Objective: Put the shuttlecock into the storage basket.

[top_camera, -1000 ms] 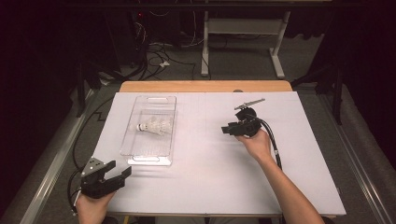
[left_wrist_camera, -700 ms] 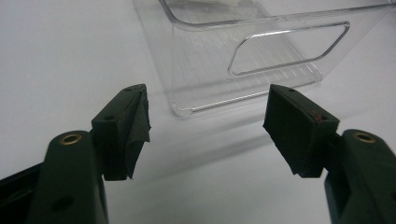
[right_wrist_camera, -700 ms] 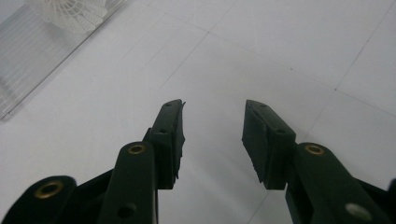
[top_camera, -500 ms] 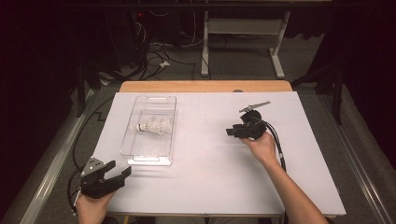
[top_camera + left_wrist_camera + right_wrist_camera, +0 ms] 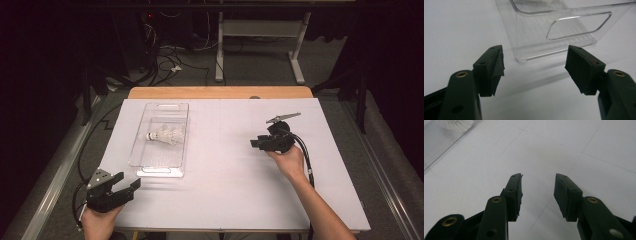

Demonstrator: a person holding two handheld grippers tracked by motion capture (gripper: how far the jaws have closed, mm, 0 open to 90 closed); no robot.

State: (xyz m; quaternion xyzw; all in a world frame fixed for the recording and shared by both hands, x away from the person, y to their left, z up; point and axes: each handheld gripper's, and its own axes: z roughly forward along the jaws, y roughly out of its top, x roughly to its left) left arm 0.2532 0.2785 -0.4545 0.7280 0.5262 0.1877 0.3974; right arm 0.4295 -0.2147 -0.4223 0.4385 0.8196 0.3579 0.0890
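Since the earlier frames the right tongs [image 5: 256,143] have shifted a little to the right across the tabletop [image 5: 225,170], farther from the tray; the left tongs [image 5: 127,183] have kept their place.

Right tongs: released. In the right gripper view the jaws stand apart with nothing between them, and only the white sheet shows in the gap. In the high view they sit right of centre, pointing left toward the tray, with a black cable trailing back along the forearm.

Left tongs: released. In the left gripper view the jaws stand wide apart and empty, aimed at the near end wall of the clear plastic tray [image 5: 574,32], which has a slot handle cut into it. In the high view they rest at the near left corner of the white sheet, just short of the tray's near end.

The shuttlecock [image 5: 164,135] lies on its side inside the clear plastic tray, in the half farther from the person, cork end pointing left. It is well apart from both tongs. The tray stands lengthwise on the left part of the tabletop.
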